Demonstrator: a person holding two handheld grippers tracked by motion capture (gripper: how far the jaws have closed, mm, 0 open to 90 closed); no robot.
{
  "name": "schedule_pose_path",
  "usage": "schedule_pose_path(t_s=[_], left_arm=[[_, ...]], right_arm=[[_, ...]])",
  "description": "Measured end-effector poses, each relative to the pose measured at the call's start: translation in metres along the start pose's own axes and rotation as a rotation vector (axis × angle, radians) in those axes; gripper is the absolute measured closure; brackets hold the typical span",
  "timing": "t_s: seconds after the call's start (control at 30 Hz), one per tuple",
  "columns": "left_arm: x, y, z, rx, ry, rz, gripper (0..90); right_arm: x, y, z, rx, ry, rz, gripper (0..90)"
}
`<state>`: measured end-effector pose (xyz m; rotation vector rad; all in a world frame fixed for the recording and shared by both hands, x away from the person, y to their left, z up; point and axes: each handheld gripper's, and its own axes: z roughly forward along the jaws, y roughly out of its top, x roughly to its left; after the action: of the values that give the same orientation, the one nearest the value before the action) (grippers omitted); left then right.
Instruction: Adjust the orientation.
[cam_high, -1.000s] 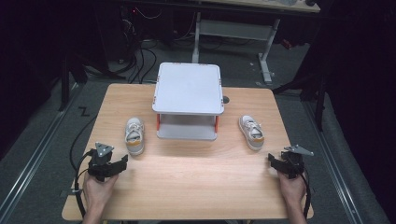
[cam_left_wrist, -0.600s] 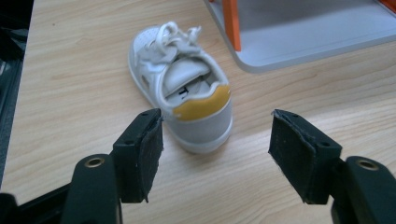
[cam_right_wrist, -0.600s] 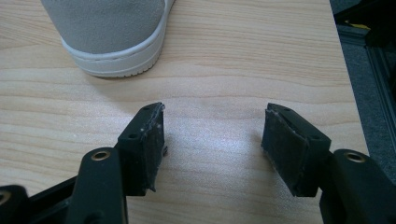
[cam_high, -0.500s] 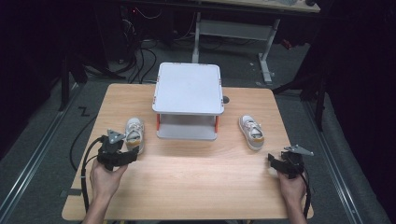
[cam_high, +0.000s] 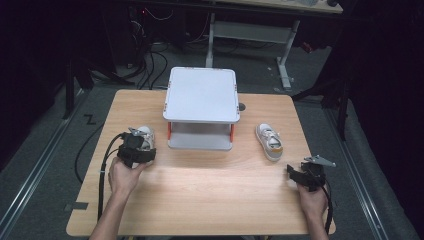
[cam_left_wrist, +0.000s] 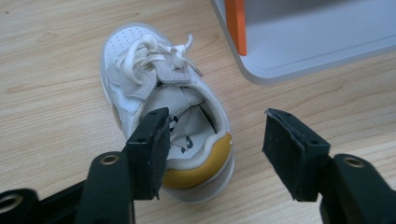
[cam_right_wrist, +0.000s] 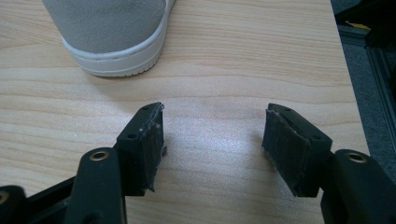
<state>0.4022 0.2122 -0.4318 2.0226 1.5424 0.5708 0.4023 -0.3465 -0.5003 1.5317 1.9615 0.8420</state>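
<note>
Now, left shoe (cam_left_wrist: 159, 107): we see it at centre-left of the left gripper view, toe toward the top, yellow heel tab nearest the jaws; in the high view it lies left of centre on the table (cam_high: 200, 200).
Left gripper (cam_left_wrist: 212, 140): jaws have just been closing; one pad sits over the shoe's opening, the other stands on bare wood past the heel, so nothing is pinched yet.
In the way: grey shelf stand (cam_left_wrist: 303, 42) with an orange post, upper right of that view, just beside the shoe.
Right gripper (cam_right_wrist: 212, 140): jaws parted, nothing between them, lower right of the high view.
Right shoe (cam_right_wrist: 116, 32): upper left of the right gripper view, apart from the pads.
</note>
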Motion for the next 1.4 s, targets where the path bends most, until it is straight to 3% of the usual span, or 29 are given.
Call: schedule_pose_path(t_s=[0.23,0.43,0.63,1.07,1.4], left_arm=[[0.003,0.004,0.014,0.041,0.001,0.006,53.6],[0.005,0.006,0.025,0.067,-0.043,-0.006,66.7],[0.007,0.005,0.025,0.058,-0.076,-0.002,75.9],[-0.002,0.004,0.019,0.024,-0.093,0.042,79.8],[-0.011,0.002,-0.001,-0.020,-0.130,0.079,80.0]], right_arm=[[0.000,0.000,0.000,0.000,0.000,0.000,38.4],[0.000,0.000,0.000,0.000,0.000,0.000,38.4],[0.000,0.000,0.000,0.000,0.000,0.000,38.4],[0.000,0.000,0.000,0.000,0.000,0.000,38.4],[0.000,0.000,0.000,0.000,0.000,-0.001,38.4]])
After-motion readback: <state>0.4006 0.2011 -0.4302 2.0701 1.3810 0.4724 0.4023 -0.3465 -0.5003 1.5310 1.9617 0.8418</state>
